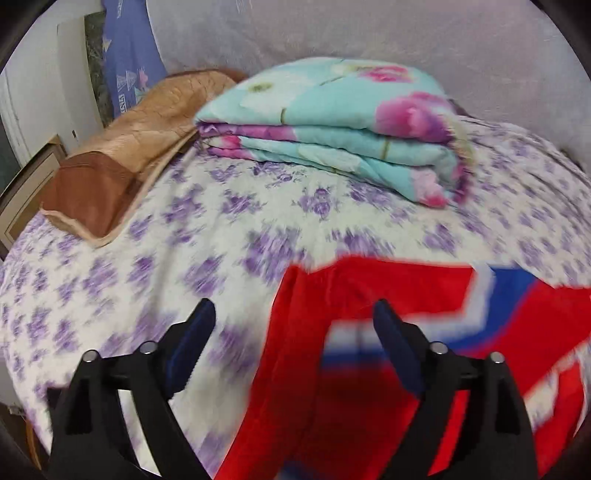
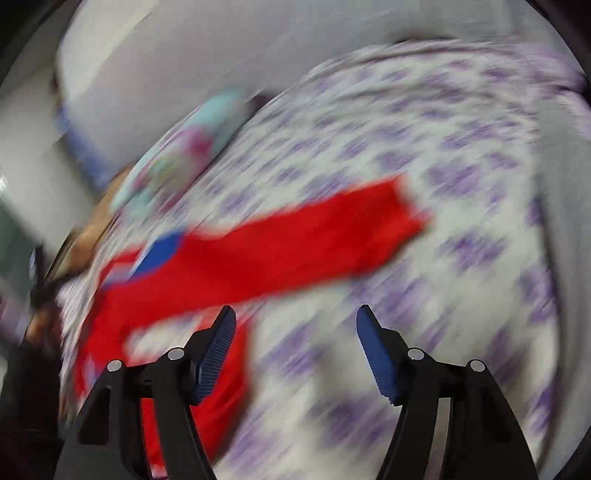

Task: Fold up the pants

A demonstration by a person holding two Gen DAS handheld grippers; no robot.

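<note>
The red pants, with blue and white stripes, lie spread on the flowered bedsheet. My left gripper hovers above their near left part, open wide. Its right finger stands over the striped cloth and its left finger over bare sheet, and neither pad presses on the fabric. In the blurred right wrist view one red pant leg stretches up and to the right across the sheet. My right gripper is open just below that leg, with only sheet between its fingers.
A folded turquoise and pink floral quilt sits at the back of the bed. A brown pillow lies at the back left. A pale wall rises behind. The quilt shows blurred at the upper left of the right wrist view.
</note>
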